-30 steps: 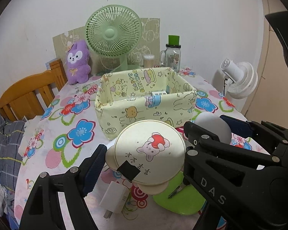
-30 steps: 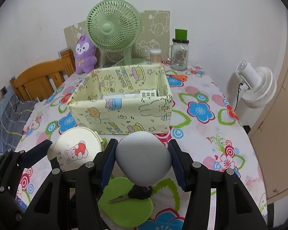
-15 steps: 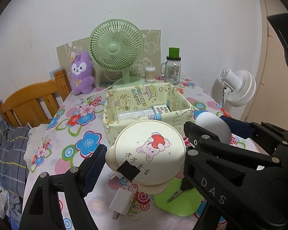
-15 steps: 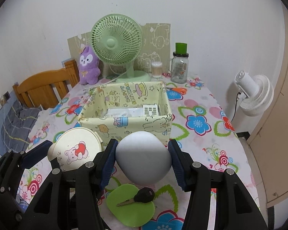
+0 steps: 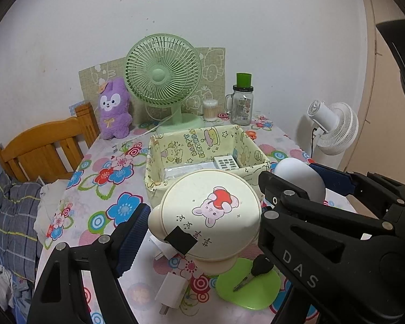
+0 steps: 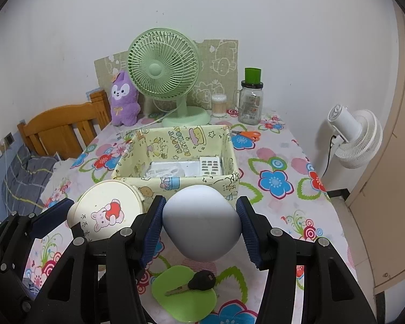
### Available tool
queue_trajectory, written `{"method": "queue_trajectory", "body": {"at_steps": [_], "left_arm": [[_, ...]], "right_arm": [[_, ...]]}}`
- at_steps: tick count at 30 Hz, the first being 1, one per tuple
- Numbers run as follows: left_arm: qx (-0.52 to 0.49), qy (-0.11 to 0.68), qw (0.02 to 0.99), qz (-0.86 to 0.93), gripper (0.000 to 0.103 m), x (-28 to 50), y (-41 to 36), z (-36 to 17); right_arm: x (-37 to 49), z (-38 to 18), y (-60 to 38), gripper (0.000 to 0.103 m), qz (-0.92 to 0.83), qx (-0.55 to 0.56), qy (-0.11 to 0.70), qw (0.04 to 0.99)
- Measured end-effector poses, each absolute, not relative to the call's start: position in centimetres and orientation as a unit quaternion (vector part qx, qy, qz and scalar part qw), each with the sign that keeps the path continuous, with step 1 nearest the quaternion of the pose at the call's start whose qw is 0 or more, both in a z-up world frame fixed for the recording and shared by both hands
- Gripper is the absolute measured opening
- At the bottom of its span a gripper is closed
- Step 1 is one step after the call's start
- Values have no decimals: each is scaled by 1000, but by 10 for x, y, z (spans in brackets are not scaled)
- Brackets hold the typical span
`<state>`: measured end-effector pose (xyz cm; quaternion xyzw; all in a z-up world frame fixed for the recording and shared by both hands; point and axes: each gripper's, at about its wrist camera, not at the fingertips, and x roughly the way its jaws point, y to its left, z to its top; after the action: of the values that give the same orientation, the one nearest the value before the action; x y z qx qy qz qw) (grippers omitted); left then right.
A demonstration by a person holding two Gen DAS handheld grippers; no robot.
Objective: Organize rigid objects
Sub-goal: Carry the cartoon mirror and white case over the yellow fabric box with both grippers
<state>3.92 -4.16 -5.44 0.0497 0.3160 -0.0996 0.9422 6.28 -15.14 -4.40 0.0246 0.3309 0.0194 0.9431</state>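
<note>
My left gripper (image 5: 202, 216) is shut on a round cream container (image 5: 216, 202) with a bunny picture on its lid, held above the table. My right gripper (image 6: 201, 225) is shut on a smooth pale grey egg-shaped object (image 6: 202, 216), its blue pads (image 6: 155, 226) pressed on both sides. Both held things hang side by side in front of a yellow cartoon-print fabric box (image 6: 175, 182). The box holds a white keypad device (image 6: 209, 166) and a clear packet (image 6: 172, 168). The container (image 6: 108, 210) shows at the left of the right wrist view, the grey object (image 5: 302, 175) at the right of the left wrist view.
Below the grippers lie a green leaf-shaped mat (image 6: 183, 299) with a black key (image 6: 199, 282) and a white plug (image 5: 172, 289). Behind the box stand a green fan (image 5: 162, 81), purple plush (image 5: 113, 108), jar (image 5: 241, 105) and scissors (image 6: 247, 134). A white fan (image 6: 356, 137) is at the right, a wooden chair (image 5: 40, 151) at the left.
Both grippers have risen with their objects, so the table and box look lower and farther. The key on the green mat, hidden under the grey object before, now shows.
</note>
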Motion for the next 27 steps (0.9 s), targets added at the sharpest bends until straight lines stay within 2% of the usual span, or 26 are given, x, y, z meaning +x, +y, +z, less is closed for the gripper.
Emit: {"method": "queue_trajectory", "body": {"at_steps": [27], "left_arm": [[56,308,945,-93,83,100,-50,-46]], "right_arm": [[124,-36,-157,57,16,25,324,946]]}}
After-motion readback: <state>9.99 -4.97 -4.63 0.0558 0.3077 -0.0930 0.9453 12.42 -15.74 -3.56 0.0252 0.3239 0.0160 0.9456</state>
